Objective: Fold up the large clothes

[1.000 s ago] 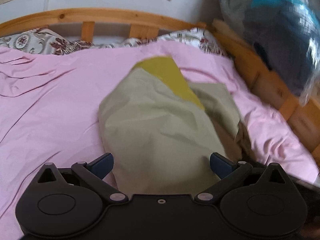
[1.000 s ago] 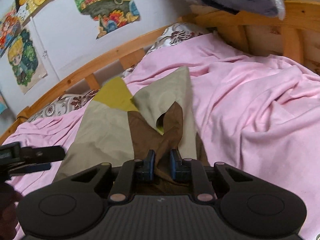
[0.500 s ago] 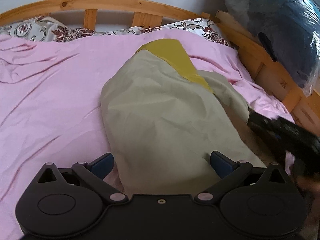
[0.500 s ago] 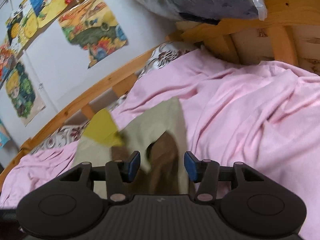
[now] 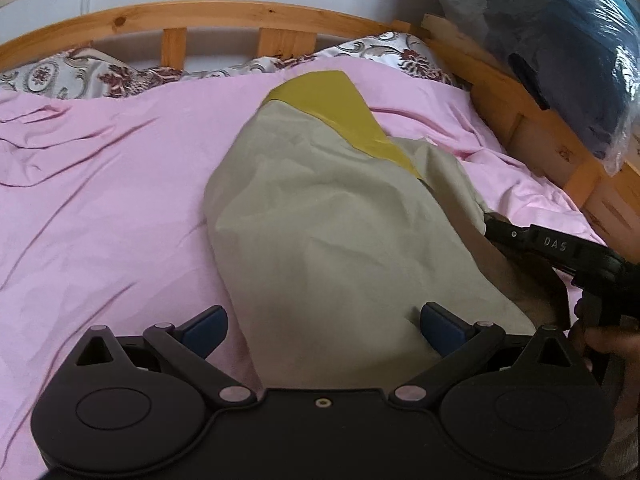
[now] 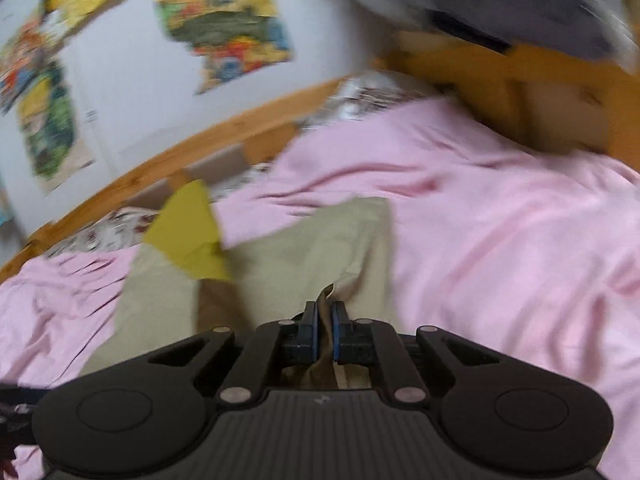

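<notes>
A large beige garment [image 5: 340,220] with a mustard-yellow panel [image 5: 332,108] lies on the pink bed sheet [image 5: 100,208]. My left gripper [image 5: 324,320] hovers wide open over the garment's near end, with cloth below it but nothing pinched. My right gripper [image 6: 324,312] is closing, its blue pads pressing on a fold of the garment's brown fabric [image 6: 326,294]. In the left wrist view the right gripper [image 5: 490,222] reaches in from the right to the beige garment's edge, with a hand [image 5: 608,340] behind it. The right wrist view is blurred.
A wooden bed frame [image 5: 248,16] curves round the far side and right [image 5: 532,128]. Patterned pillows [image 5: 72,76] lie against it. A plastic-wrapped dark and blue bundle [image 5: 560,48] sits on the right rail. Posters [image 6: 224,28] hang on the wall.
The right gripper let go of the brown fabric, opened, then shut on a fold of it again. It has entered the left wrist view from the right. The left gripper stayed put and open.
</notes>
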